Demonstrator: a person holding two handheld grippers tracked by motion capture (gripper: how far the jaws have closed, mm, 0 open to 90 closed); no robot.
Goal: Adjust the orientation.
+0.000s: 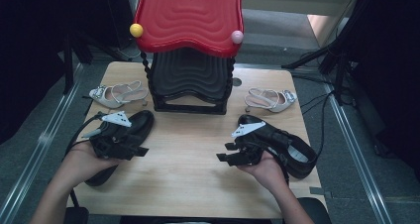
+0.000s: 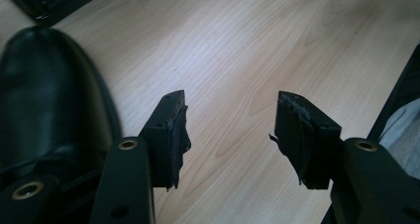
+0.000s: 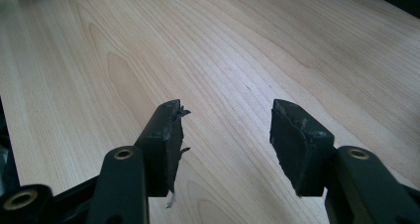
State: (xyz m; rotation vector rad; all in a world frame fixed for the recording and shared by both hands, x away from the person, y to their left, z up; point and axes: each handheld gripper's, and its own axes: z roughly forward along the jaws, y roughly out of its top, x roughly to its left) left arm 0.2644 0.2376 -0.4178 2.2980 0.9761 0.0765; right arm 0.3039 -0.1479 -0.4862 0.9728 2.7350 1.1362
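Observation:
A black leather shoe (image 1: 130, 126) lies at the table's left, partly under my left hand; its glossy toe (image 2: 44, 95) sits just left of my jaws. A second black shoe (image 1: 292, 147) lies at the right, behind my right hand. My left gripper (image 1: 142, 151) points right over bare wood, open with nothing between its jaws (image 2: 230, 102). My right gripper (image 1: 224, 152) points left toward it, also open and empty (image 3: 225, 107). Both hover low over the middle of the wooden table (image 1: 188, 154).
A tiered rack with a red top (image 1: 190, 16) and black lower shelves (image 1: 190, 80) stands at the back centre. One white heeled sandal (image 1: 116, 93) lies to its left and another (image 1: 271, 99) to its right. Dark stands and cables flank the table.

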